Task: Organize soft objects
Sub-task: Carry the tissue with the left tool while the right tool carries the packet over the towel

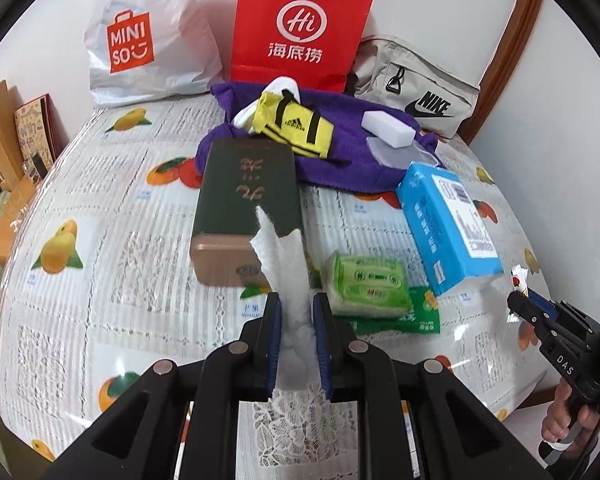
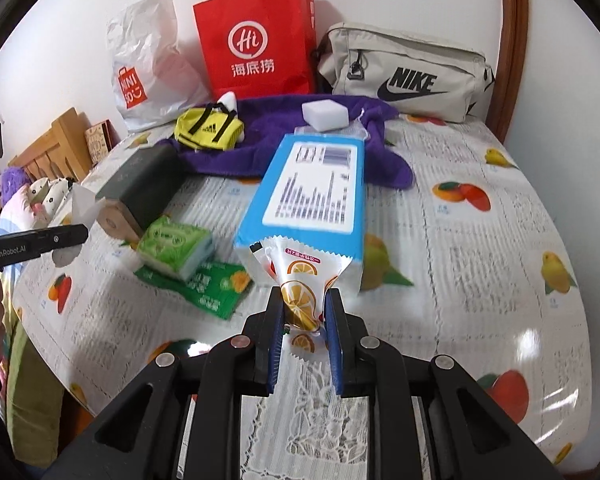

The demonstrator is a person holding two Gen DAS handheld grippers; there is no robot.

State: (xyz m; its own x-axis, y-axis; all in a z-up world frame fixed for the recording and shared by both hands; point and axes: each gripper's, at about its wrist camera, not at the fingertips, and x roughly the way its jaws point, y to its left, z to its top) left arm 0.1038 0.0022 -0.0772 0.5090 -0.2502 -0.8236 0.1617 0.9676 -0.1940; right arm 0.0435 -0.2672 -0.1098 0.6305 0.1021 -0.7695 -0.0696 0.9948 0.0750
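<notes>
Counter (image 2: 480,240) under a fruit-print cloth against a white wall, bags at its far edge; left gripper (image 1: 296,316) fingers clenched on a white tissue (image 1: 284,264), right gripper (image 2: 304,312) fingers clenched on an orange-print sachet (image 2: 300,284), both near the front edge.

1. A white plastic bag (image 1: 148,36) at the far left is showing "MINISO" in white letters on an orange bag logo.
2. A red paper bag (image 1: 300,24) beside it is carrying a white "Hi" in a ring above "海底捞".
3. A beige pouch (image 2: 404,72) at the far right is bearing "NIKE" and the swoosh in black.
4. A yellow sock (image 1: 296,128) on the purple towel (image 1: 340,160) is wearing a black "adidas" mark.
5. The left gripper (image 2: 40,242) is displaying "GenRobot.AI" on its side.
6. The right gripper (image 1: 540,312) is reading "DAS".
7. The blue tissue pack (image 2: 312,184) is showing a barcode; its print is staying too blurred to read.
</notes>
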